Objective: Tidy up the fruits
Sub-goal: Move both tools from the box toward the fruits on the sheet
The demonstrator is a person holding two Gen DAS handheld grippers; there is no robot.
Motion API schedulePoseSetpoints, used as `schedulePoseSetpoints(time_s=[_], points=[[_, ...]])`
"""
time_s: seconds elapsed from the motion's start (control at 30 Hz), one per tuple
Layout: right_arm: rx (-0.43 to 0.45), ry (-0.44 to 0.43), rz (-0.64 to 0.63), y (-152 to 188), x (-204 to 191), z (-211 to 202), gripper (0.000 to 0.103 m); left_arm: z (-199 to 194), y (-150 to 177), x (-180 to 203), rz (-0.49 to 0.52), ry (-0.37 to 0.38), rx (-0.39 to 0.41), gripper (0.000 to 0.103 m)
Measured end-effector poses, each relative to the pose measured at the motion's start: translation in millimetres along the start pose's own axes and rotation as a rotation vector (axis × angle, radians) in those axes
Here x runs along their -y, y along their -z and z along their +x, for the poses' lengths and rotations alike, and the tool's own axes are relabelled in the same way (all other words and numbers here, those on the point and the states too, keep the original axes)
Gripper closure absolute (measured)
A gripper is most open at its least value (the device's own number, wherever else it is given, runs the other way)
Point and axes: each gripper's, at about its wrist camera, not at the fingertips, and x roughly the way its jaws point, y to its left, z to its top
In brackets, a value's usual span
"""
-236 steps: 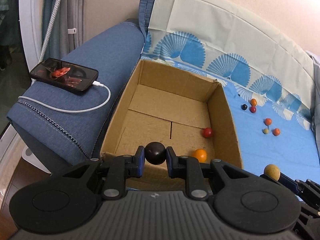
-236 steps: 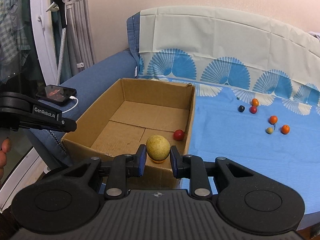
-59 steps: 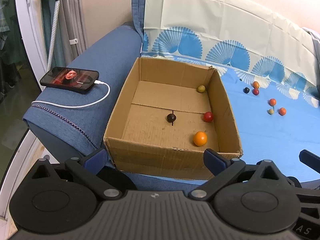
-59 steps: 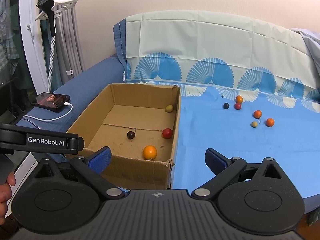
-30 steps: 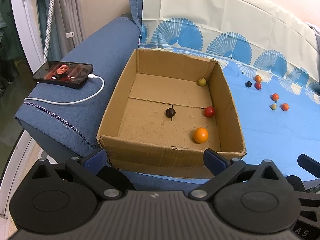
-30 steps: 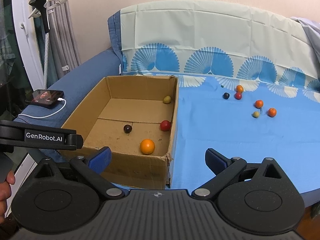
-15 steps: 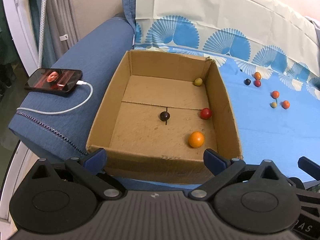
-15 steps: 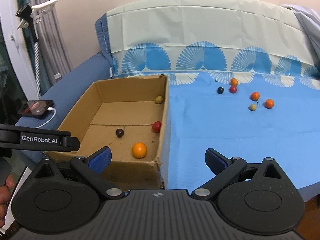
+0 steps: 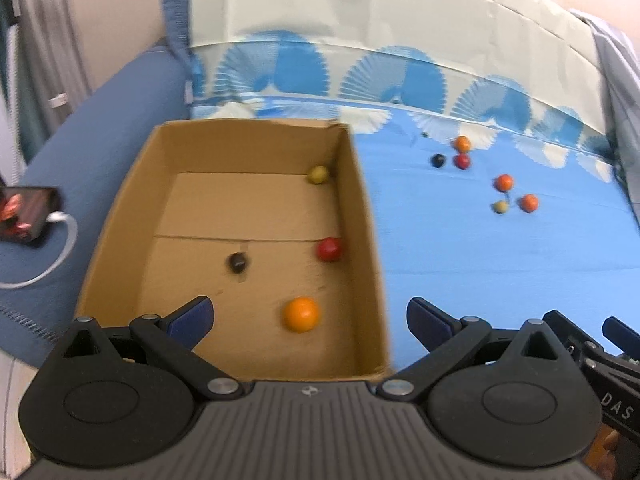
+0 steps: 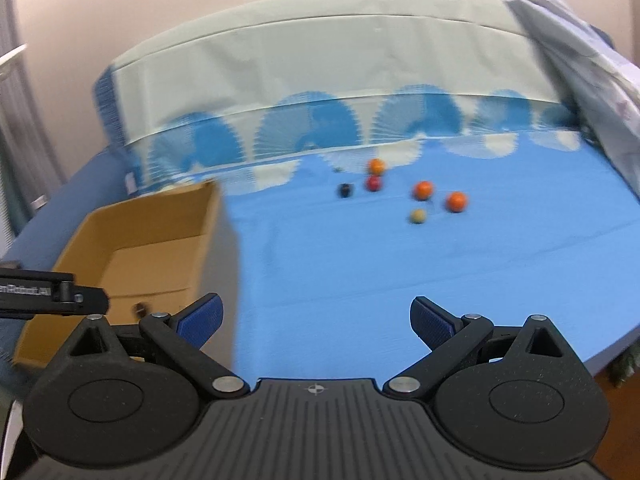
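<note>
Four fruits lie in the cardboard box [image 9: 364, 216], left wrist view: orange fruit [image 9: 301, 314] nearest, red fruit [image 9: 329, 249] by the right wall, dark fruit [image 9: 239, 262] mid-floor, yellow-green fruit [image 9: 318, 174] in the far corner; left hand-held gripper [image 9: 310, 316] spread wide, empty. Right wrist view: six loose fruits [image 10: 422, 190] clustered on the blue sheet [image 10: 360, 264], well apart from the box; right hand-held gripper [image 10: 316, 318] likewise agape, holding nothing. Fruits look small, round, light, prone to roll; pinch across the widest part, gently.

left gripper [image 9: 308, 316]: black body, ribbed grey centre plate, blue finger pads, silver screws
right gripper [image 10: 316, 316]: same build; small cross mark on the plate
side lettering: "DAS", part hidden
</note>
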Motion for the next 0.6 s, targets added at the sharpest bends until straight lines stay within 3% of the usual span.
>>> schedulePoseSetpoints(time_s=[0.6], points=[[0.034, 0.207, 0.07, -37, 120, 69, 0.003, 99, -42, 132, 0.152, 0.117, -0.002, 0.0]])
